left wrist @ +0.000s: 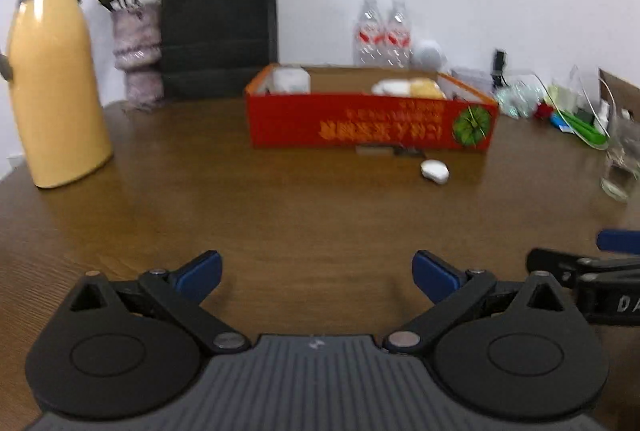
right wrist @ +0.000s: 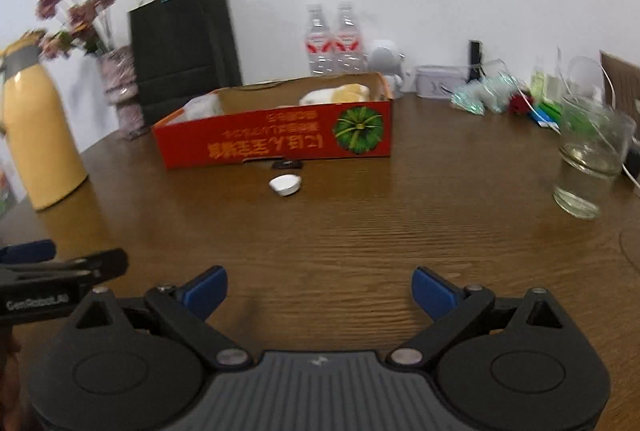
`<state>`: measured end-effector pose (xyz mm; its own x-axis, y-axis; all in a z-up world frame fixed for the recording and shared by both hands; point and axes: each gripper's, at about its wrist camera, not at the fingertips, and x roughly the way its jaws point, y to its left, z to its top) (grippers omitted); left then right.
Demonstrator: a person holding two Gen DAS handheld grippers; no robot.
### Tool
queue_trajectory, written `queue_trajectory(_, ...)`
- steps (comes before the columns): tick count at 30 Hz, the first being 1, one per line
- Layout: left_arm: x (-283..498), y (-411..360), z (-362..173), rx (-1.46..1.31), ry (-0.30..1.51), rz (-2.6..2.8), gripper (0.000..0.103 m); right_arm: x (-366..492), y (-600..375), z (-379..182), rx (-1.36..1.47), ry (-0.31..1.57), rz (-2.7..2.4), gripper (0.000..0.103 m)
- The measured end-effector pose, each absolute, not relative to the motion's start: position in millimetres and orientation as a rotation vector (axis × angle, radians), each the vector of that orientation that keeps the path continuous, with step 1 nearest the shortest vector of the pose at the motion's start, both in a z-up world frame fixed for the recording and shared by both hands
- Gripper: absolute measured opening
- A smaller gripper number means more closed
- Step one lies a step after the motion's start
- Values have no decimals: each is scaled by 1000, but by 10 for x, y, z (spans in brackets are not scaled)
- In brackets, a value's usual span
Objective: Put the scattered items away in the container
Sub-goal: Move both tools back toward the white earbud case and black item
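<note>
both grippers, left (left wrist: 316, 273) and right (right wrist: 320, 291), hung wide open and empty over the tabletop (left wrist: 280, 215). a white item (left wrist: 435, 171) and a dark one (right wrist: 286, 164) lay just before the red box (left wrist: 360, 123), which held pale things.

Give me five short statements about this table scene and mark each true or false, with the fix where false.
1. The red box already holds items. True.
2. The small white item lies inside the box. False: it lies on the table, in front of the box.
3. The left gripper grips something. False: its jaws stand open and empty.
4. The right gripper is open and empty. True.
5. The yellow jug lies on its side. False: it stands upright.
</note>
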<state>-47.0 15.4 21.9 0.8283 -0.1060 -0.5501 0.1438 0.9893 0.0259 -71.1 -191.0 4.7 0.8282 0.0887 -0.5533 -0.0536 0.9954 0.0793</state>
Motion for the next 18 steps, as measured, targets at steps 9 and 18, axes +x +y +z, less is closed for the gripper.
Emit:
queue_trajectory(9,-341,180,20,62,692,-143,103,-631,-1816,-121,2,694,35,100)
queue_trajectory(18,131,-193,197,198,606,-422,103,-433,-2186,181,90,673,61,97)
